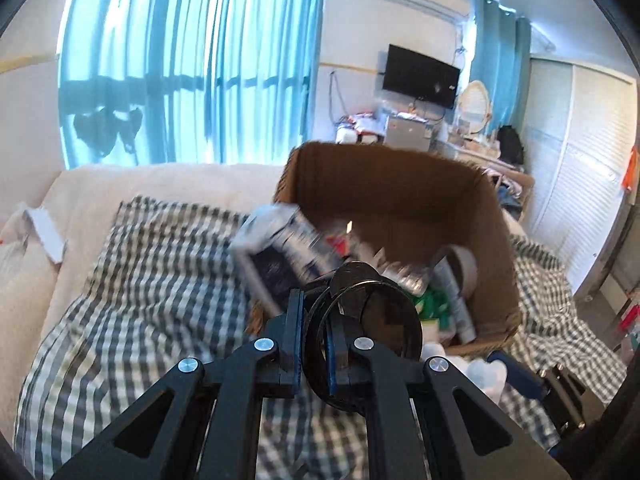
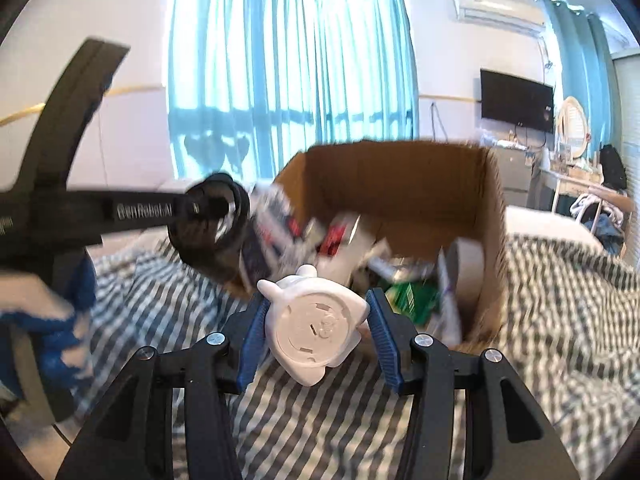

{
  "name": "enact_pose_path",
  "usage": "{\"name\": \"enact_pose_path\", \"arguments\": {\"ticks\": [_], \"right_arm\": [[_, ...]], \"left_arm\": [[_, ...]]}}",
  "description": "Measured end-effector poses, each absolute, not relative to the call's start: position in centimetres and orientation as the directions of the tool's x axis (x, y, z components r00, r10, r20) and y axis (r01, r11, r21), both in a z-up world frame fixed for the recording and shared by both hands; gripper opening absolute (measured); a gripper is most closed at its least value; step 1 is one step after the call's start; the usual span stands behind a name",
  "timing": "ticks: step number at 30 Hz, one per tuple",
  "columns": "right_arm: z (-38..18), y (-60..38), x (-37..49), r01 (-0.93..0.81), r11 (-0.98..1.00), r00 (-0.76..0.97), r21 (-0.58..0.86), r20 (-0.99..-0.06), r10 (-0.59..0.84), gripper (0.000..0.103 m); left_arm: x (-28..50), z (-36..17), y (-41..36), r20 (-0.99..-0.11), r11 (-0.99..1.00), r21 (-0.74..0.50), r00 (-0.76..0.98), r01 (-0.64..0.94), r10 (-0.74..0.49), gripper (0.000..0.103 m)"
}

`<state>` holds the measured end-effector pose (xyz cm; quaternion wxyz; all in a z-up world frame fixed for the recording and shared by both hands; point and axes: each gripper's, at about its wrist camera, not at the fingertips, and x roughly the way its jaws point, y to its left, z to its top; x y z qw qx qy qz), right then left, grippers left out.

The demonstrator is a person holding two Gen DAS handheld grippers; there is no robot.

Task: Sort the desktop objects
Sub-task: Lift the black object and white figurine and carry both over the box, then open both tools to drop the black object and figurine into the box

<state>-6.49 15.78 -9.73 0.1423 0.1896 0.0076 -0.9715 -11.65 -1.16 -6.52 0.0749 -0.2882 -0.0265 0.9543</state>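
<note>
My left gripper (image 1: 314,340) is shut on a round black lens-like disc (image 1: 384,320) and holds it just in front of the near rim of an open cardboard box (image 1: 400,184). The disc and left gripper also show in the right wrist view (image 2: 212,216), at the box's left side. My right gripper (image 2: 316,336) is shut on a white animal-shaped figurine (image 2: 316,328), base toward the camera, in front of the box (image 2: 400,176). The figurine also shows in the left wrist view (image 1: 486,372). The box holds several items: a blurred dark-and-white carton (image 1: 276,248), a tape roll (image 1: 460,268), tubes, green packaging.
The box sits on a bed covered with a grey-and-white checked blanket (image 1: 160,280) and a cream cover (image 1: 160,184). A white paper piece (image 1: 44,232) lies at the far left. Blue curtains, a wall monitor (image 1: 420,76) and a cluttered desk stand behind.
</note>
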Motion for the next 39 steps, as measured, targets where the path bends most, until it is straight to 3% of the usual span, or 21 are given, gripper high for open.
{"name": "enact_pose_path", "arguments": {"ticks": [10,17,23,26,28,33,39], "right_arm": [[-6.0,17.8,-11.8,0.193,-0.981,-0.929,0.011,-0.319,-0.187,0.048],[-6.7,19.5,-16.3,0.127,-0.991,-0.922,0.032,-0.365,-0.130,0.048],[-9.0,19.9,-18.8,0.098,-0.995,-0.892,0.037,-0.439,-0.104,0.049],[-9.7,20.1,-18.7,0.099,-0.994,-0.892,0.035,-0.440,-0.104,0.057],[-9.6,20.3,-18.5,0.093,-0.995,-0.896,0.037,-0.432,-0.100,0.062],[-7.9,20.9,-16.9,0.067,-0.995,-0.917,0.070,-0.388,-0.089,0.078],[-5.0,21.3,-14.4,0.041,-0.996,-0.938,0.073,-0.341,-0.063,0.092]], "left_arm": [[-16.1,-4.3,1.9,-0.489,-0.976,-0.054,-0.847,-0.212,0.211,0.009],[-20.3,-4.8,3.4,-0.485,-0.969,-0.053,-0.842,-0.240,0.235,0.009],[-23.6,-7.4,4.2,-0.537,-0.966,-0.078,-0.806,-0.247,0.250,0.011],[-24.9,-8.6,3.9,-0.582,-0.960,-0.120,-0.766,-0.253,0.274,0.035],[-24.9,-9.0,3.3,-0.585,-0.963,-0.136,-0.766,-0.231,0.266,0.061],[-23.5,-7.5,2.5,-0.538,-0.975,-0.099,-0.813,-0.200,0.222,0.083],[-21.4,-4.3,1.0,-0.474,-0.977,-0.108,-0.854,-0.184,0.213,0.097]]}}
